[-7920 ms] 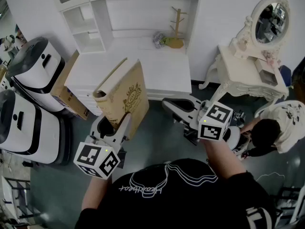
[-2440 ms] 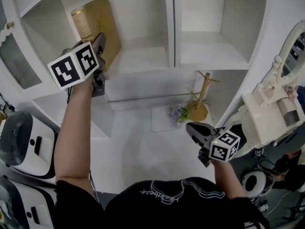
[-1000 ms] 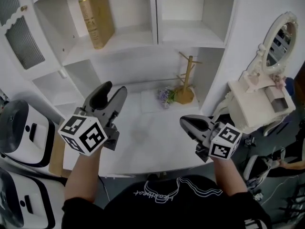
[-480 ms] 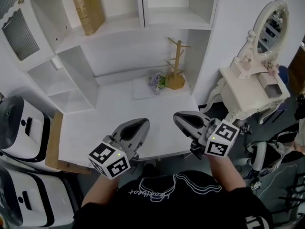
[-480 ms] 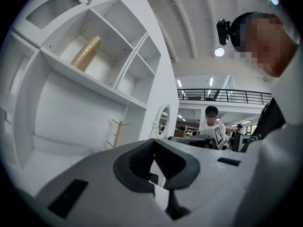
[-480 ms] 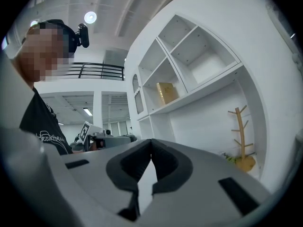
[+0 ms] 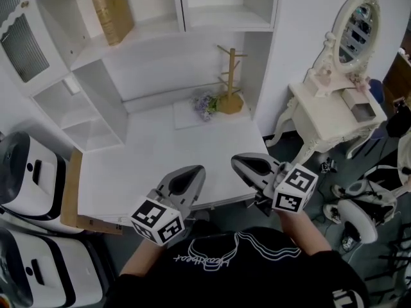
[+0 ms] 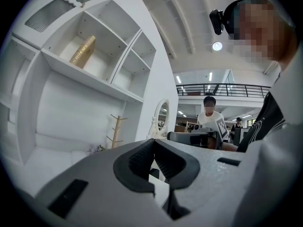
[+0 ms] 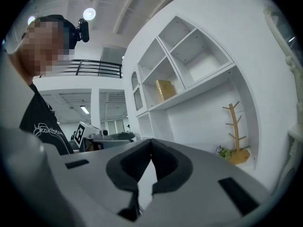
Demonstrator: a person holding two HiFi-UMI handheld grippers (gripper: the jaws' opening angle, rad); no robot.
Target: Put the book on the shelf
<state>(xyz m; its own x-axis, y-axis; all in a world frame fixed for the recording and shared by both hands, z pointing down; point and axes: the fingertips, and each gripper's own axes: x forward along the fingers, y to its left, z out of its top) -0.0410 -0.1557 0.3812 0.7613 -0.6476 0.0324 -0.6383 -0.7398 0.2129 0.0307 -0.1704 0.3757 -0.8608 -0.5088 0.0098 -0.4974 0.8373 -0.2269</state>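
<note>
The gold-brown book [image 7: 111, 9] stands upright in the upper left compartment of the white shelf unit [image 7: 160, 24]; it also shows in the left gripper view as the book [image 8: 83, 52] and in the right gripper view as the book [image 9: 165, 89]. My left gripper [image 7: 192, 174] hangs low at the near edge of the white desk [image 7: 167, 153], shut with nothing in it, far from the book. My right gripper [image 7: 241, 163] is beside it at the desk's front right, shut and empty too.
A wooden peg stand [image 7: 228, 85] and a small flower bunch [image 7: 205, 102] sit at the desk's back. A white dressing table with an oval mirror [image 7: 350, 31] stands to the right. Two white machines [image 7: 26, 172] and cardboard [image 7: 69, 191] lie left.
The left gripper came down from the shelf, leaving the book standing there, and its jaws closed. Both grippers now sit low at the desk's front edge; the view tilted down and away from the shelf.
</note>
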